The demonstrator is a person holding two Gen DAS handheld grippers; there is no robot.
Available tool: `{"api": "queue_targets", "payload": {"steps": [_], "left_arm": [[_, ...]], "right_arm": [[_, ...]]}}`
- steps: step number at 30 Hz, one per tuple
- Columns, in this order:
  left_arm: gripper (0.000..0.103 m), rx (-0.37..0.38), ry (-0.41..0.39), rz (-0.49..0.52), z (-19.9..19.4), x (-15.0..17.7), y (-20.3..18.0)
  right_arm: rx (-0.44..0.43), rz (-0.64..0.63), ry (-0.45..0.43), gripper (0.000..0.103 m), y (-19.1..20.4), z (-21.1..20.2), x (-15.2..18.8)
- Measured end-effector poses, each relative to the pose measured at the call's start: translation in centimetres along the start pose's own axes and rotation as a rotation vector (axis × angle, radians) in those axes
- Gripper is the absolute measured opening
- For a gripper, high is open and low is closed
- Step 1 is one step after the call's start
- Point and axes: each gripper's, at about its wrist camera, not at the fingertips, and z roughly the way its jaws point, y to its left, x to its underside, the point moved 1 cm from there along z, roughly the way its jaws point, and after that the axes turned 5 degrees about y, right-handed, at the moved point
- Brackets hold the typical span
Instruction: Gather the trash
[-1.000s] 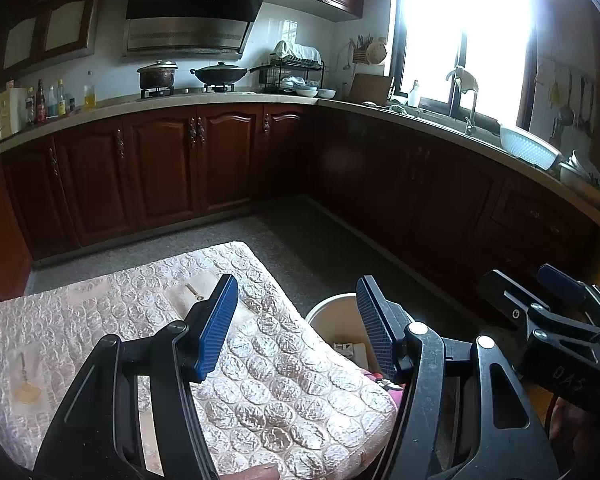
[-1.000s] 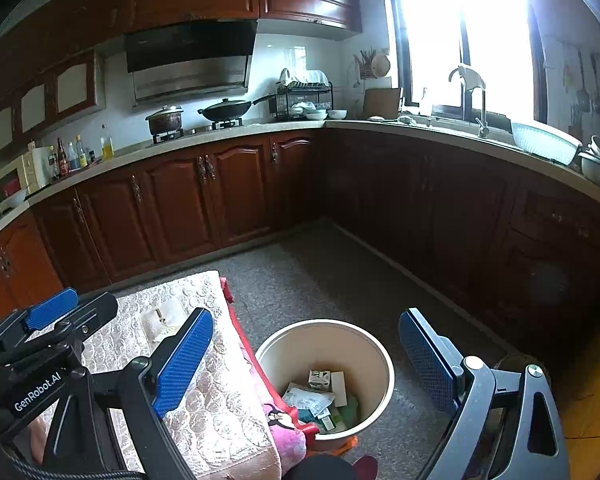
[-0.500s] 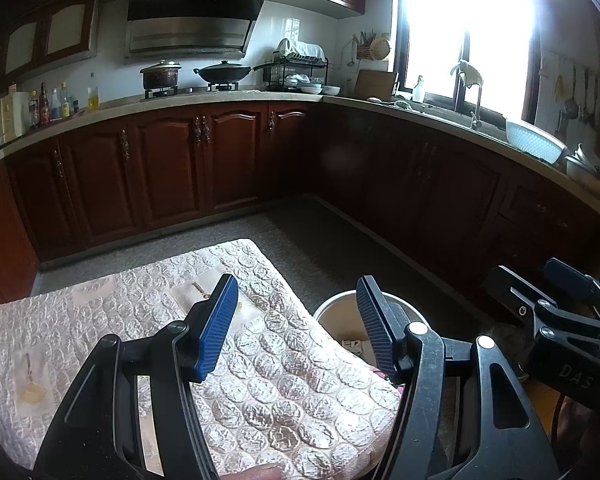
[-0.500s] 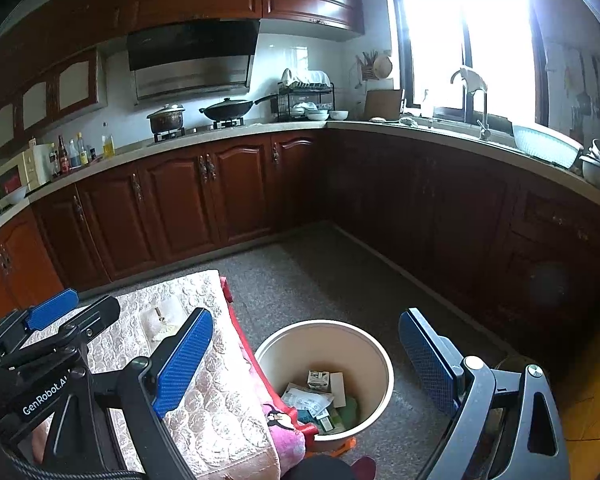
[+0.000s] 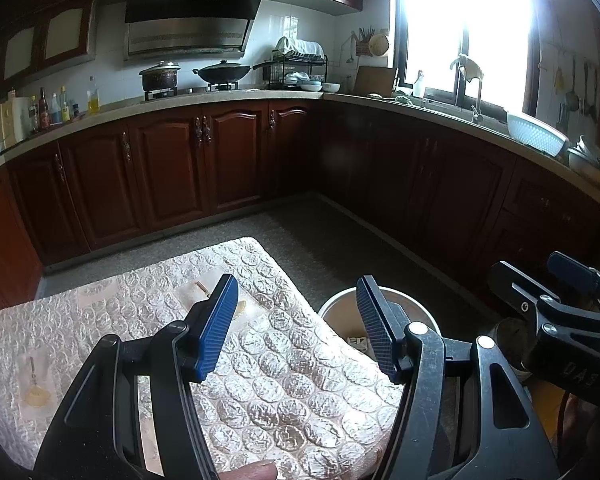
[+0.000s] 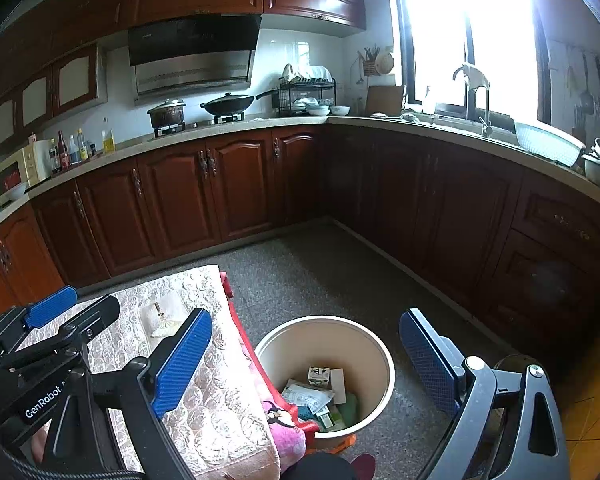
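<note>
The trash (image 6: pixel 318 394) lies in the bin (image 6: pixel 382 364) on the floor, just right of the table (image 5: pixel 292 392). Nothing loose shows on the cloth except what may be printed motifs. Your left gripper (image 5: pixel 296 322) and right gripper (image 6: pixel 306 364) both hang released and empty. Collection looks nearly done; next, scan for leftovers.

Glossy wooden cabinets (image 6: pixel 172 200), speckled matt floor (image 6: pixel 324 272)
</note>
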Motion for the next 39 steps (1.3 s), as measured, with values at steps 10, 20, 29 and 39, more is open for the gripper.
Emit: {"api": "queue_targets", "payload": {"steps": [10,20,29,39], "left_arm": [[0.06,-0.007,0.005,0.007,0.29,0.21,0.0],[0.06,-0.008,0.01,0.0,0.54,0.14,0.43],[0.06,-0.007,0.015,0.004,0.58,0.31,0.32],[0.06,-0.007,0.016,0.003,0.65,0.34,0.45]], "right_arm": [[0.0,-0.004,0.01,0.094,0.08,0.14,-0.03],[-0.002,-0.002,0.009,0.094,-0.08,0.25,-0.07],[0.0,-0.006,0.012,0.094,-0.04,0.27,-0.06],[-0.002,-0.006,0.016,0.094,-0.05,0.36,-0.09]]}}
